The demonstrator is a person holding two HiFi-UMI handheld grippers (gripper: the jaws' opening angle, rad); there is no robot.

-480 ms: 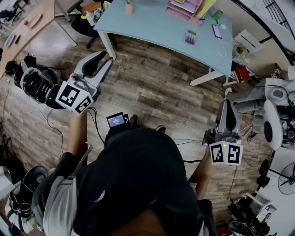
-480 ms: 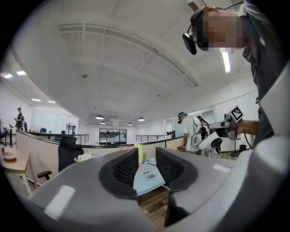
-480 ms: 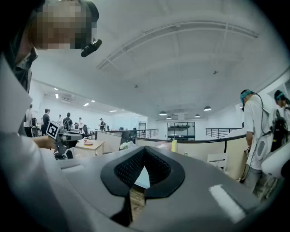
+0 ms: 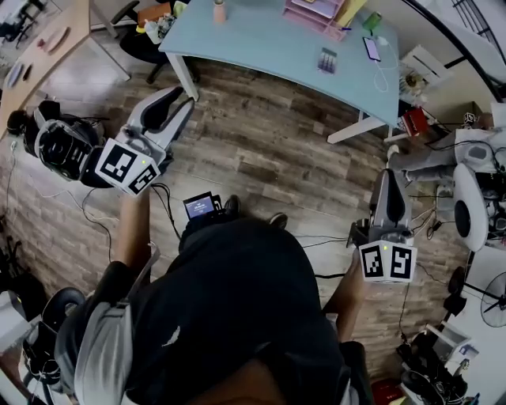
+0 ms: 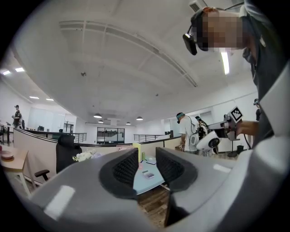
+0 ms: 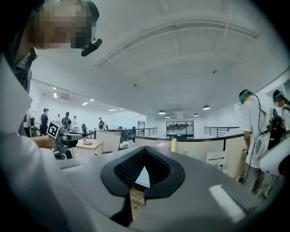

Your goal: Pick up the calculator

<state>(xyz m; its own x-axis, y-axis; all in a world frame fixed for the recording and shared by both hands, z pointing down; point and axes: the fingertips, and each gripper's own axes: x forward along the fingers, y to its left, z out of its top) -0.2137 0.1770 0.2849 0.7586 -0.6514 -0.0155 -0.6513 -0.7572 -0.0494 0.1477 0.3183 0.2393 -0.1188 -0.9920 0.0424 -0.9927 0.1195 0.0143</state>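
While the calculator (image 4: 326,59) lay flat on the pale blue table (image 4: 261,49) at the upper middle of the head view, neither gripper was touching it; both were well apart from it, held level over the wooden floor (image 4: 261,154). On the same tabletop, a phone (image 4: 371,51) with a white cable lay just to the right of the calculator, a pink stack of trays (image 4: 315,16) sat above it near the top edge, and a small cup (image 4: 220,12) stood further left.

In the left gripper view the calculator (image 5: 148,174) showed small and far off, framed in the gap between the two dark pads, with the table (image 5: 145,183) under it. The left gripper (image 4: 184,96) was at the left of the head view, pointing up and right toward the table's corner; its jaws stood apart with nothing between them (image 5: 147,165).

At the right of the head view, the right gripper (image 4: 388,174) pointed toward the top of the frame, below the table's right end. Its jaws were closed tip to tip and held nothing (image 6: 143,154).

Near the bottom centre, the person's dark shirt filled the head view, with a small lit screen (image 4: 199,206) just above it. A white machine (image 4: 466,202) stood at the right edge.
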